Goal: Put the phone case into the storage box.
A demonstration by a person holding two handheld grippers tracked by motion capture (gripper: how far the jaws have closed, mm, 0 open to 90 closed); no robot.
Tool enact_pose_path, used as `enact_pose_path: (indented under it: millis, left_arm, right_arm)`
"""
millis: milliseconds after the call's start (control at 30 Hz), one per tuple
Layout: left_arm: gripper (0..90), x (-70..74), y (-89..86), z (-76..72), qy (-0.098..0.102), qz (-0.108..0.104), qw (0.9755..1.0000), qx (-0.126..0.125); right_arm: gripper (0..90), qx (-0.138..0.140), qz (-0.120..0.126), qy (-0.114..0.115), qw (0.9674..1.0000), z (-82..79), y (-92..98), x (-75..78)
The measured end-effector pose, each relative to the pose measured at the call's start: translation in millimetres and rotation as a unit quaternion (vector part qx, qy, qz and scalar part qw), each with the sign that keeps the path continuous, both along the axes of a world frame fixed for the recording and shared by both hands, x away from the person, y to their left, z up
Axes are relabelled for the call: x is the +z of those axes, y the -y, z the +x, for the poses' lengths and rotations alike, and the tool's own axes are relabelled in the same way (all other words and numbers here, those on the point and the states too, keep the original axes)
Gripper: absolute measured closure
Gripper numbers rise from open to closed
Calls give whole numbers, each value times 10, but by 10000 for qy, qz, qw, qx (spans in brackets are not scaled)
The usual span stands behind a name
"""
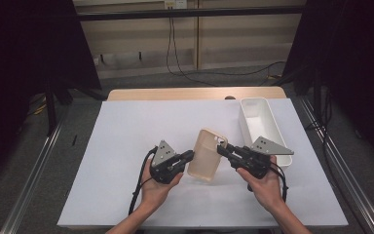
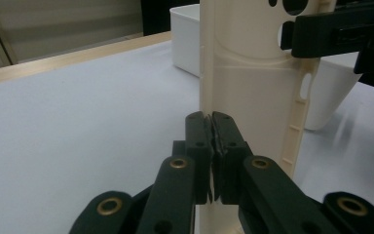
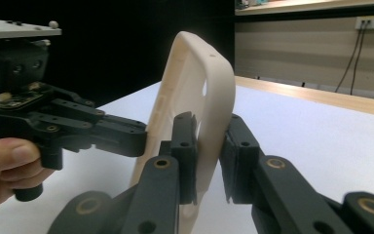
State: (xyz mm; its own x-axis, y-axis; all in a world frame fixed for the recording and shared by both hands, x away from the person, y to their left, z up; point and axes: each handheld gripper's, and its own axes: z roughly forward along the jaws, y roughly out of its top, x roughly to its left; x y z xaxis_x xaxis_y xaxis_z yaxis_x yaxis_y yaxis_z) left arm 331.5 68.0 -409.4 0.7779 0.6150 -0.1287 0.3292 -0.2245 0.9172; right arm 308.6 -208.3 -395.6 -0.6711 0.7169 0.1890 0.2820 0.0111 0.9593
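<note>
Above the white paper sheet (image 1: 126, 161) that covers the wooden table (image 1: 175, 93), a cream, soft-looking plastic phone case (image 1: 205, 155) is held up between the two tools, just on the near-left side of the long white rectangular plastic bin (image 1: 260, 122); the left gripper (image 1: 191, 155) has its jaws pinched tight on the case's left edge, and in the left gripper view (image 2: 211, 119) the pads meet on a thin wall of the case (image 2: 253, 97); the right gripper (image 1: 221, 149) is clamped on the case's upper right rim near the camera cut-out, and in the right gripper view (image 3: 209, 126) the jaws straddle the curved wall of the case (image 3: 195, 83) with almost no gap left.

Risks, as I judge them: both holds sit on narrow rims, so a slight twist of either hand could let the flexible wall bend and slide out of the pads; if the two hands pull apart or turn against each other, the case could warp or spring free and drop to the sheet; if one hold lets go early, the case would swing on the other and might knock the bin's near wall, since the bin stands just beside the right hand (image 1: 265, 187).

Count: one phone case; one bin; two grippers; two hands, the left hand (image 1: 158, 187) among them; one paper sheet; one table.
</note>
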Motion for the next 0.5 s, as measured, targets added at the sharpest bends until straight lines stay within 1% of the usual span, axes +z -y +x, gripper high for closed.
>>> enact_pose_path:
  millis: [100, 133, 167, 233, 267, 300, 333, 400, 500]
  left_arm:
    - [869, -16, -4, 4, -5, 6, 10000, 9]
    - [869, -23, -3, 7, -29, -16, 10000, 10]
    - [868, -23, -5, 14, -49, 12, 10000, 7]
    - [867, -31, -5, 31, -80, -50, 10000, -11]
    - [863, -34, -1, 34, -61, -23, 10000, -25]
    - [860, -40, 3, 37, -68, -47, 10000, -25]
    - [856, -42, 7, 41, -134, -67, 9999, -30]
    - [851, -44, 4, 44, -125, -87, 9999, -64]
    - [786, -37, -7, 45, -172, -155, 9997, -80]
  right_arm:
    - [801, 57, 0, 52, 10000, -12, -19, 14]
    - [802, 76, 3, 73, 9999, -13, -23, 16]
    - [804, 93, 0, 77, 9999, -15, -26, 17]
    - [808, 109, -8, 127, 9999, -21, -36, 23]
    - [809, 133, -6, 158, 9998, -24, -40, 29]
    - [809, 140, -34, 182, 9997, -28, -45, 36]
    - [810, 151, -43, 208, 9997, -31, -49, 43]
    - [811, 148, -93, 257, 9995, -37, -52, 55]
    - [811, 149, -105, 274, 9995, -36, -41, 63]
